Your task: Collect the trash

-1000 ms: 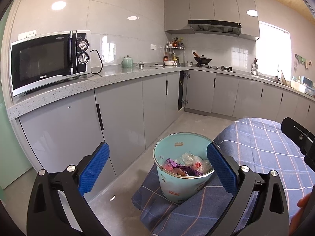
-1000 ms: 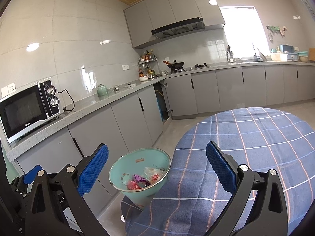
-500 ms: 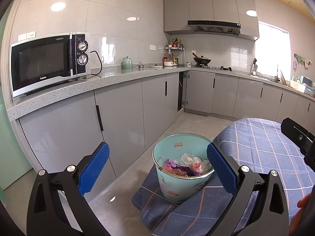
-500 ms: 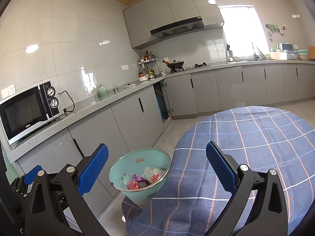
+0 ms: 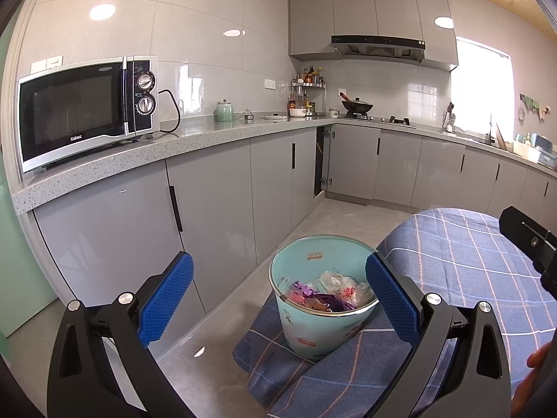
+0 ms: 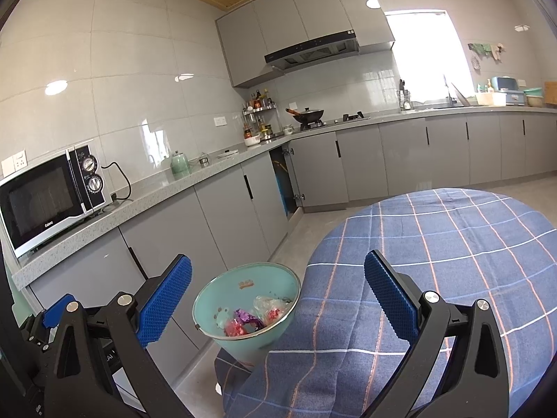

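A light teal trash bin (image 5: 313, 331) stands on the floor against the hanging edge of the blue plaid tablecloth (image 5: 463, 271). It holds crumpled wrappers (image 5: 327, 294), purple, red and clear plastic. It also shows in the right wrist view (image 6: 222, 299) with the wrappers (image 6: 254, 318) inside. My left gripper (image 5: 278, 297) is open and empty, held above and just short of the bin. My right gripper (image 6: 278, 297) is open and empty, above the table's left edge beside the bin.
Grey kitchen cabinets (image 5: 216, 202) run along the left under a speckled counter with a microwave (image 5: 87, 108). One cabinet door (image 6: 282, 183) stands ajar at the corner. The round table (image 6: 452, 261) fills the right side. Bare floor (image 5: 348, 214) lies between table and cabinets.
Almost nothing has changed; both grippers stay open, with only a slight drift of the views.
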A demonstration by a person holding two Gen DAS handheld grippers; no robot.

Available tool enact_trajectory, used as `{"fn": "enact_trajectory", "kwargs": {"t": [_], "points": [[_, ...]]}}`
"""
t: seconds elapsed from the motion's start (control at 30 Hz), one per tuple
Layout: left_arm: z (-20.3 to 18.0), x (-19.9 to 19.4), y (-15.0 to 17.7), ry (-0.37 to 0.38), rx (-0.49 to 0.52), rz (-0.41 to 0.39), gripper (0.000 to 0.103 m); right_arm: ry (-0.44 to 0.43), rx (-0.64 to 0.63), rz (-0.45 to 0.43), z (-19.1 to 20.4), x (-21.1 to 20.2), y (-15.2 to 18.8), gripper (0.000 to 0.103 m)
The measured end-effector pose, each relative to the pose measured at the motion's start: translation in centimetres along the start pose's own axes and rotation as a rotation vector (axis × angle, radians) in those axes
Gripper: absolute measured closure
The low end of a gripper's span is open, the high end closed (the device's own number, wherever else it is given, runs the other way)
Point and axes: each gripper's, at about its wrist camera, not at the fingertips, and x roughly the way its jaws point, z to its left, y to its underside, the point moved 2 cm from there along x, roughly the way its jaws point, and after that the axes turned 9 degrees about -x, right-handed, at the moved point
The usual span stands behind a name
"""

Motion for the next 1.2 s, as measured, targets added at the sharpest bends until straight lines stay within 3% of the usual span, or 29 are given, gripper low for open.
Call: {"fn": "enact_trajectory", "kwargs": {"t": [0.43,0.93,1.2], "points": [[-0.3,0.5,0.0,-0.051,0.003,-0.005,0.006,0.016,0.021,-0.01,-0.8,-0.1,0.2,0.005],[-1.0,0.9,-0.1,-0.034,0.016,-0.004,0.006,0.039,0.033,-0.019,-1.3,-0.3,0.1,0.005],[-1.5,2.7,0.4,-0.015,0.019,0.056,0.006,0.056,0.052,-0.008,-2.3,-0.1,0.4,0.005]]}}
